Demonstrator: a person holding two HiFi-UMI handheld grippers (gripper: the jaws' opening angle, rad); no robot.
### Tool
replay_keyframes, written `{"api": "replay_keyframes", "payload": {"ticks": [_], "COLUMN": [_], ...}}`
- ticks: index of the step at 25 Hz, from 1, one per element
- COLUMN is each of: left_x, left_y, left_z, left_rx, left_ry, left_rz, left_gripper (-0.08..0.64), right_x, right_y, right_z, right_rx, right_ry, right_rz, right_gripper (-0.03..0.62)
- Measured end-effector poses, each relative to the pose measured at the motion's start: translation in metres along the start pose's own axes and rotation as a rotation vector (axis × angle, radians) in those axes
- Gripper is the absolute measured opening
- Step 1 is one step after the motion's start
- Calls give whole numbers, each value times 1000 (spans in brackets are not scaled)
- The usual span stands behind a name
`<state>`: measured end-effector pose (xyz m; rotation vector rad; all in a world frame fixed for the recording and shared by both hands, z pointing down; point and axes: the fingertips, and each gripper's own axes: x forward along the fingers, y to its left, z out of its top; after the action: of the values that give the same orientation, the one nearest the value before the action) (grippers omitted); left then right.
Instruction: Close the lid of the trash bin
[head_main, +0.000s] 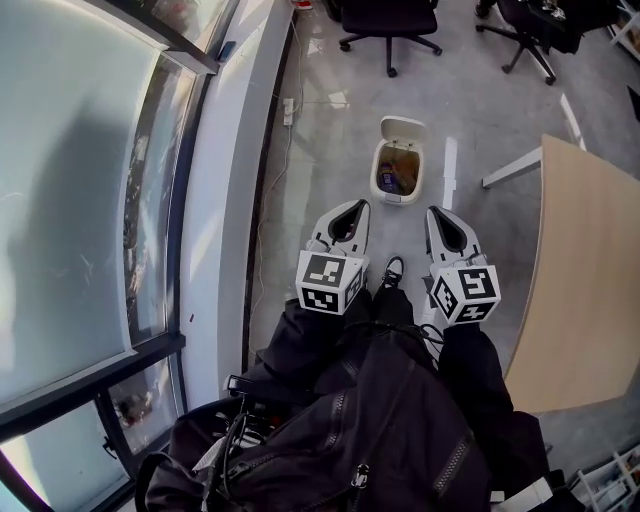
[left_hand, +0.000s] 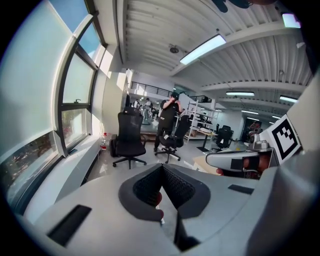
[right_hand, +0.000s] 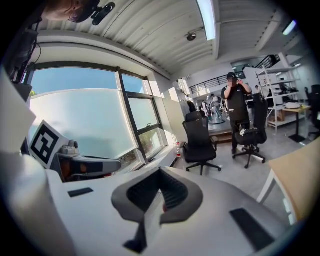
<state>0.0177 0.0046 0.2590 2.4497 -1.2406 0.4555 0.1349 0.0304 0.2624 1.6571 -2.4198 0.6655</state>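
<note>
We hold both tongs out ahead of us over the grey floor. The left gripper (head_main: 347, 220) has its jaws pressed together with nothing between them; the right gripper (head_main: 446, 232) is likewise closed and empty, its ribbed pads meeting at the tips.

The small white plastic trash bin (head_main: 397, 198) stands on the floor ahead, roughly between the lines of the two grippers and well apart from both; its rounded white hinged lid (head_main: 403, 129) is tipped up at the far side; something dark lies inside.

We judge the bin light and thin-walled, so it may slide or tip on the smooth floor. The lid looks stiff and free on its hinge, so it needs no grip; we would set closed tips on its raised far edge and press it gently towards us and down, keeping the spare gripper ready to steady the front rim.

Room is fair. The long white window ledge (head_main: 228, 190) and a thin white cable (head_main: 288, 150) run along the left; the pale wooden table (head_main: 585, 270) closes the right; a black office chair (head_main: 388, 20) stands beyond; the floor straight ahead lies open.
</note>
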Motion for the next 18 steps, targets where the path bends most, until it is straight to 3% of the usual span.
{"api": "replay_keyframes", "payload": {"ticks": [12, 18], "left_x": [67, 87], "left_y": [47, 69], "left_z": [-52, -116], "left_rx": [-58, -124], "left_ry": [132, 284], "left_rz": [-12, -14], "left_gripper": [2, 2], "right_x": [91, 131], "right_y": [-7, -21], "right_z": [-49, -102], "right_rx": [-73, -58], "right_ry": [173, 300], "right_rz": [63, 53], "right_gripper": [4, 5]}}
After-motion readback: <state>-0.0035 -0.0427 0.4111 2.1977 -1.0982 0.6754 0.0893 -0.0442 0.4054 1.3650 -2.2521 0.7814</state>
